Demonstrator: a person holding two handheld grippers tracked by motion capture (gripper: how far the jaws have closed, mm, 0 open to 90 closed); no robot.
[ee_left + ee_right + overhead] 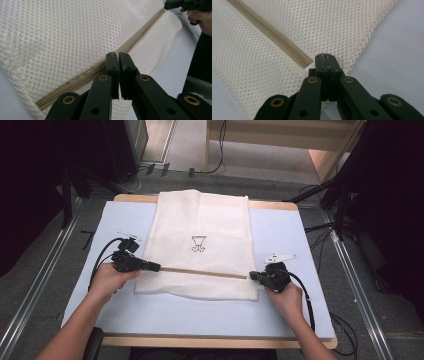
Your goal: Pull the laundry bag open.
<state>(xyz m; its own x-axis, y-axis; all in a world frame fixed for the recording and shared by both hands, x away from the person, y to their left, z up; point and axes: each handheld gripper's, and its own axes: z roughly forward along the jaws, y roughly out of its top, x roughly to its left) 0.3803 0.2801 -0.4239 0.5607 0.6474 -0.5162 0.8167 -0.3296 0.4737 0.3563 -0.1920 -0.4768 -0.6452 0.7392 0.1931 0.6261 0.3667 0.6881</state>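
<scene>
White mesh makes up the bag (200, 247), the largest thing on the pale blue mat (290, 315) that covers the table. The bag lies flat in the middle of the mat, its far edge hanging past the mat's far side, with a small black emblem (198, 244) printed near its centre. A tan zipper (202, 272) runs straight across the bag just inside its near edge, from one side to the other.

At the bag's left side, the left gripper (156, 266) sits over the zipper's end. In the left gripper view its jaws stand almost together with a thin slit between them, right above the zipper (82, 81); whether they pinch any mesh or a pull tab I cannot tell.

At the bag's right side, the right gripper (251, 276) meets the zipper's other end. Its jaws are pressed fully together on the bag's mesh (332, 30) just beside the zipper's end (304, 63), near the bag's corner.
</scene>
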